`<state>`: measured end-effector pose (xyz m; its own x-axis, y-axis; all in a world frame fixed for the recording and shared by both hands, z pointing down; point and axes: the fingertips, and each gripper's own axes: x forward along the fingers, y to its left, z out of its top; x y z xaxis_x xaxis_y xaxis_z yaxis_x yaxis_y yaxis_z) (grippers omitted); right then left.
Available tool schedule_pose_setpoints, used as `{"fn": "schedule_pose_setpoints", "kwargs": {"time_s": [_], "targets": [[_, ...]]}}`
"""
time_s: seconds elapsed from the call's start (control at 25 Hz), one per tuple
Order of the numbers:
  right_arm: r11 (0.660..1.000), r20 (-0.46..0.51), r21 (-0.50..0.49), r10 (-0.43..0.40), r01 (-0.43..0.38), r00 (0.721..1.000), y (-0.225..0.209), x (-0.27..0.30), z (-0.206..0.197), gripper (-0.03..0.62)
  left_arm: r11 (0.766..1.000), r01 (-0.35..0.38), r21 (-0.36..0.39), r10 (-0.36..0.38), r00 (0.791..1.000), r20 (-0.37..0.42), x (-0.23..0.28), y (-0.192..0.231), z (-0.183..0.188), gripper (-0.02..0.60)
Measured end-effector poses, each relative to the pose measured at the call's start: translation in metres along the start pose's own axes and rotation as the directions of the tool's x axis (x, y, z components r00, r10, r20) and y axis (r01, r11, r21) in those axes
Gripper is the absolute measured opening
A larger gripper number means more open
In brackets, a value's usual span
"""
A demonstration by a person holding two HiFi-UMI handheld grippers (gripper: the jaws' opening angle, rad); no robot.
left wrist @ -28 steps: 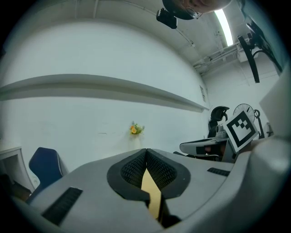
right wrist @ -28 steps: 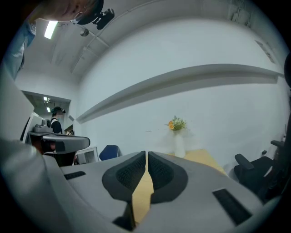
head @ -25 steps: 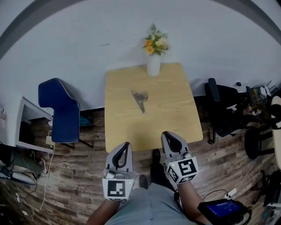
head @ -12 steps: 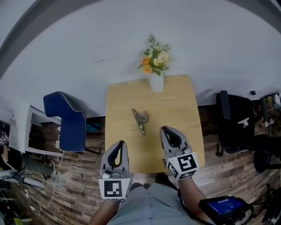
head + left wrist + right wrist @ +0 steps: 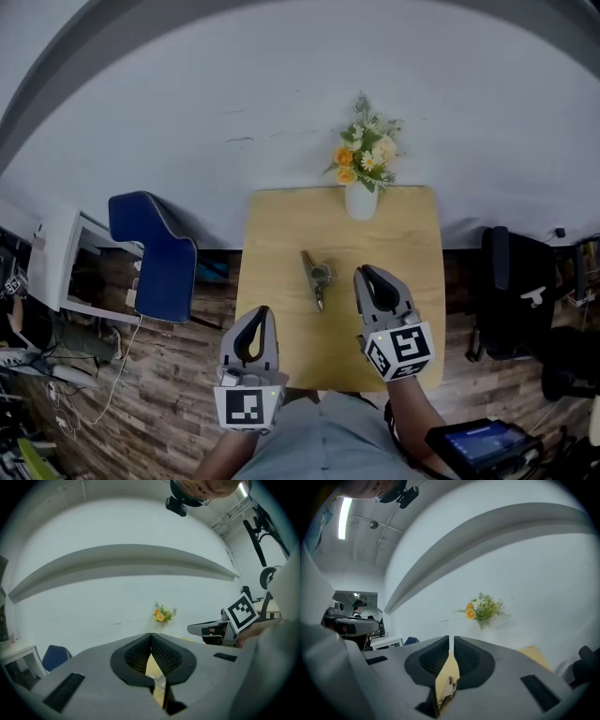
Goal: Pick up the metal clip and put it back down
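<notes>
**Both jaws shut, clip still flat on the surface**

The metal clip [image 5: 316, 279] lies at the centre of the wooden surface [image 5: 412, 244], below the vase of flowers [image 5: 362, 192] at the surface's top edge. The right gripper [image 5: 368, 277] hovers just right of the clip. The left gripper [image 5: 256, 319] hangs lower left, at the surface's near left corner. Neither touches the clip. The left jaws are pressed together at the tips and the right jaws show only a thin slit. Nothing sits between either pair.

What could go wrong:
- With the jaws this narrow, a descent would probably land the closed tips on the clip and skid it across the smooth wood, so they need to spread first.
- The clip lies low and flat. Jaws coming down along its length would likely scrape off its ends, so a grip across the narrow width looks safer.
- A pinch on the tapered end could let it pivot or drop out on the lift.
- A sideways nudge toward the top of the frame could send it at the vase, though the two are well apart.

The clip's long axis runs nearly top to bottom in the head view, tilting from upper left to lower right. The bulkier part with a ring-like piece sits near its middle and upper half, and the slimmer end seems to point to the lower edge of the frame.
</notes>
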<state>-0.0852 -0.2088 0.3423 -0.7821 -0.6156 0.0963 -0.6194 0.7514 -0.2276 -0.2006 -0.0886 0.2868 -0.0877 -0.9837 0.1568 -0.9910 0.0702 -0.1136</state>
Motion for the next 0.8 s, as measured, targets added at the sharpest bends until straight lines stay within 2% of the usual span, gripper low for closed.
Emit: {"fn": "schedule_pose_setpoints", "kwargs": {"time_s": [0.2,0.36,0.44,0.52,0.8], "targets": [[1.0,-0.084,0.02,0.019,-0.018,0.996,0.003,0.031,-0.027,0.051,0.999,0.03,-0.043,-0.032,0.998,-0.047,0.029,0.015,-0.017,0.018],[0.999,-0.158,0.043,0.032,-0.025,0.987,0.004,0.061,-0.063,0.052,0.995,0.062,-0.083,-0.07,0.994,-0.089,0.056,0.031,-0.047,0.018],[0.997,-0.207,0.066,0.047,-0.033,0.977,0.006,0.077,-0.087,0.077,0.991,0.069,-0.112,-0.082,0.989,-0.123,0.068,0.041,-0.066,0.018],[0.995,-0.26,0.09,0.059,-0.037,0.964,0.008,0.092,-0.111,0.127,0.987,0.075,-0.143,-0.098,0.981,-0.166,0.08,0.051,-0.086,0.018],[0.99,-0.416,0.143,0.046,0.015,0.908,0.004,0.133,-0.207,0.133,0.969,0.07,-0.237,-0.144,0.939,-0.311,0.109,0.082,-0.174,0.018]]}}
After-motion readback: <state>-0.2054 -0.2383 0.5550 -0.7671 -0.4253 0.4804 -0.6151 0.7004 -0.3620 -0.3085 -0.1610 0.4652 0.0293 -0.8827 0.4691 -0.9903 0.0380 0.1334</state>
